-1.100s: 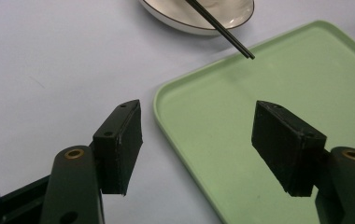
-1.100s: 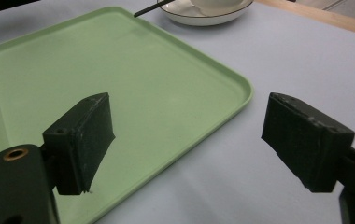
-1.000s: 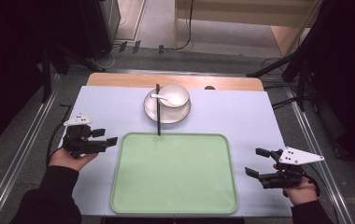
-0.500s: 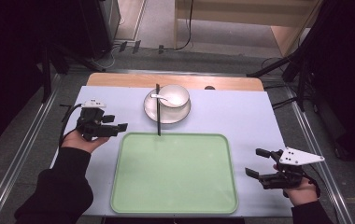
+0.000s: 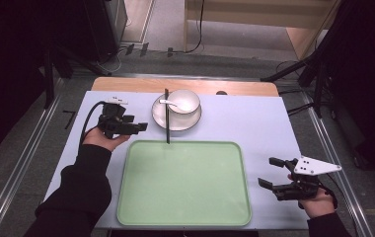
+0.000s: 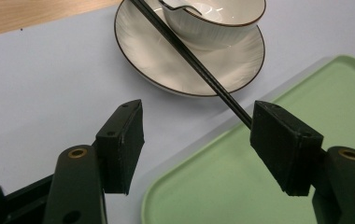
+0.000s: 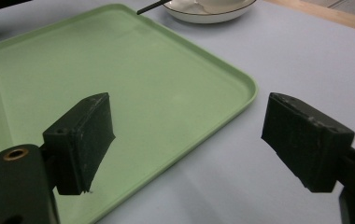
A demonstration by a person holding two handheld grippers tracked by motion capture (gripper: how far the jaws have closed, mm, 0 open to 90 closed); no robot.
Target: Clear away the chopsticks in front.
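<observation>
A white bowl (image 5: 184,101) with a white spoon (image 5: 168,102) in it stands on a white plate (image 5: 175,122) at the table's back middle. Black chopsticks (image 5: 167,118) lie across the plate, their tips reaching the far rim of the green tray (image 5: 185,182). My left gripper (image 5: 137,124) hovers just left of the plate and points toward it. Its jaws have just closed a little and still stand open, with nothing between them. In the left gripper view the chopsticks (image 6: 189,53) run past the right fingertip (image 6: 278,135). My right gripper (image 5: 267,171) is open beside the tray's right edge (image 7: 241,88).
A pale blue cover (image 5: 254,123) lies over the table, with a strip of bare wood (image 5: 126,85) along the back. Metal rails (image 5: 32,143) run down both sides. The left gripper's cable (image 5: 89,118) loops beside the hand.
My left hand has carried its gripper from the table's left side up and to the right, close to the plate. The right gripper has stayed where it was.
</observation>
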